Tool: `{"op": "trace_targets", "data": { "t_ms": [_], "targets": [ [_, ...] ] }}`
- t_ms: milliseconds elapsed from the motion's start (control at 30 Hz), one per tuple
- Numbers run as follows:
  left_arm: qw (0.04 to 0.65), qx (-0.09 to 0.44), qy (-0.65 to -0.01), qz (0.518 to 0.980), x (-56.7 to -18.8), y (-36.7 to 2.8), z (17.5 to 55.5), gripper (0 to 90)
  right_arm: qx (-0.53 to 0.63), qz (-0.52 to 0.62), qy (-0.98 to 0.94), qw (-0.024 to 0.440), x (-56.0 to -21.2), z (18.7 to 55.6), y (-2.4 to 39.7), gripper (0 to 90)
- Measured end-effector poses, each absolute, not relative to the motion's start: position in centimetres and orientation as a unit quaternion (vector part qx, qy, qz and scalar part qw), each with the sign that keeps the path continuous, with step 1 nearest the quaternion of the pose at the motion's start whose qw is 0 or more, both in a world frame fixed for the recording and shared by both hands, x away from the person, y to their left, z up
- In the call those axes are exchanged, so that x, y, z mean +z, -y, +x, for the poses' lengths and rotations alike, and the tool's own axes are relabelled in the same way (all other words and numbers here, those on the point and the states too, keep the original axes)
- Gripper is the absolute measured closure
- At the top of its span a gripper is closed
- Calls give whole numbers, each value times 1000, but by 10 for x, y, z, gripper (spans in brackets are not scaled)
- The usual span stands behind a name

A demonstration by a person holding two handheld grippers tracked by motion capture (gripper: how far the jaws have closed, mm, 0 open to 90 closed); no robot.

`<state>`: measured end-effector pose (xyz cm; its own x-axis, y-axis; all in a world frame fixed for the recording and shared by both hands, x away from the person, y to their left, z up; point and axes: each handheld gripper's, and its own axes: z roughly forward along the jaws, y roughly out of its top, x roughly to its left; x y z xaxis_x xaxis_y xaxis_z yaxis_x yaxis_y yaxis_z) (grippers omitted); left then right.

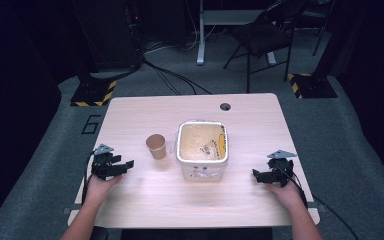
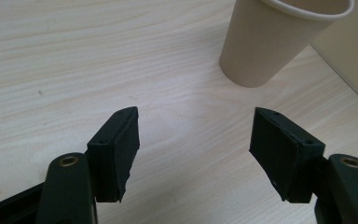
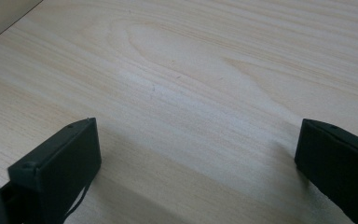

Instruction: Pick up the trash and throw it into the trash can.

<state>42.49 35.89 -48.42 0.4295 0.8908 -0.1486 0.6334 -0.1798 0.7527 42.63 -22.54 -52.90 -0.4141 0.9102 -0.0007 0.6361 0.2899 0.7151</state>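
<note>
**High view.** The paper cup stood upright on the table, just left of the white tub and apart from it. The left gripper sat near the table's left edge and pointed toward the cup. The right gripper rested by the right edge, well apart from the tub. I judged the step in hand to be the left-side reach for the cup.

**Left gripper view.** The jaws were spread with bare tabletop between them, pinching nothing. The cup lay ahead and off to the right of the jaw line, with the tub's wall close behind it. Note for doing this well:
- Swing the gripper until the cup sits centred between the pads.
- Come in low on the cup's wall, below the rim.
- Check that the gap will pass the cup's body before advancing.
- Close softly, since I expected thin paper to buckle under a hard squeeze.
- Keep the far pad from nudging the tub.

**Right gripper view.** The jaws were spread wide over bare wood, with nothing between them. I judged this hand best kept still and clear.
</note>
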Motion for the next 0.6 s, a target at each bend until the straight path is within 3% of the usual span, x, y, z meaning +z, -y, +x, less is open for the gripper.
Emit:
{"op": "trace_targets", "data": {
  "t_ms": [600],
  "targets": [
    [380,179,-454,786,-449,-333,440,280,326,499,-775,210,-529,426,225,0]
  ]
}}
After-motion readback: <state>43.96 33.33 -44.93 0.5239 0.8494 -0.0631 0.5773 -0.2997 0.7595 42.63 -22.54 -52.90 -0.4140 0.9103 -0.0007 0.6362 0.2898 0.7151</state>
